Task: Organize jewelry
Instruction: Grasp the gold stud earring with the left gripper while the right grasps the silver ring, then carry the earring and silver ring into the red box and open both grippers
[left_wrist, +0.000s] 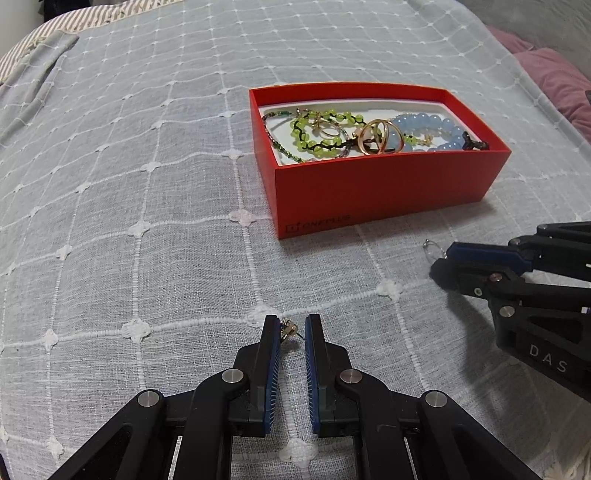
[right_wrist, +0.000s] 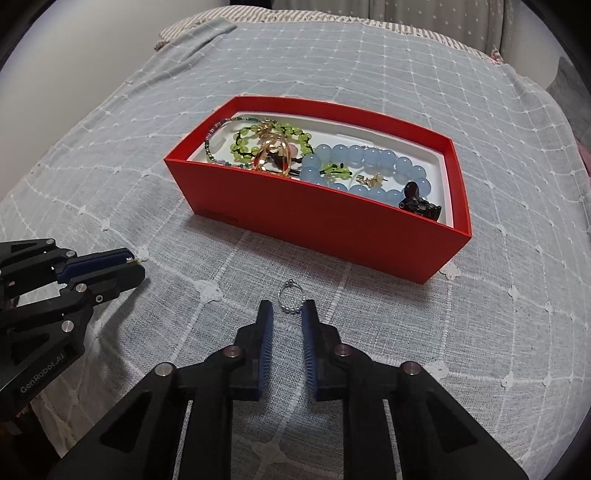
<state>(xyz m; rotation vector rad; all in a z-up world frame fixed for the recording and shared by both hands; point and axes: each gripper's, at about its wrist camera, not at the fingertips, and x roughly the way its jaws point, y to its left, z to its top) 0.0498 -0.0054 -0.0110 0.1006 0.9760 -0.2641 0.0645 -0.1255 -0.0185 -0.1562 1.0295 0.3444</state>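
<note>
Left gripper (left_wrist: 291, 326) jaws narrow around earring (left_wrist: 289, 328); right gripper (right_wrist: 287, 312) jaws narrow, ring (right_wrist: 290, 296) at tips; red box (right_wrist: 332, 229) near, bed (right_wrist: 480, 332) open around.

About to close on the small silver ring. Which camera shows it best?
The right wrist view: the silver ring lies whole on the bedspread, just ahead of the open right tool, with its tiny beads visible. In the left wrist view only a sliver of it shows beside the right tool's tip.

The small gold piece (left_wrist: 289, 328) between the left gripper's pads is too tiny to identify. The red box's (right_wrist: 317, 221) near wall hides part of the blue bead bracelet (right_wrist: 364, 168).
</note>
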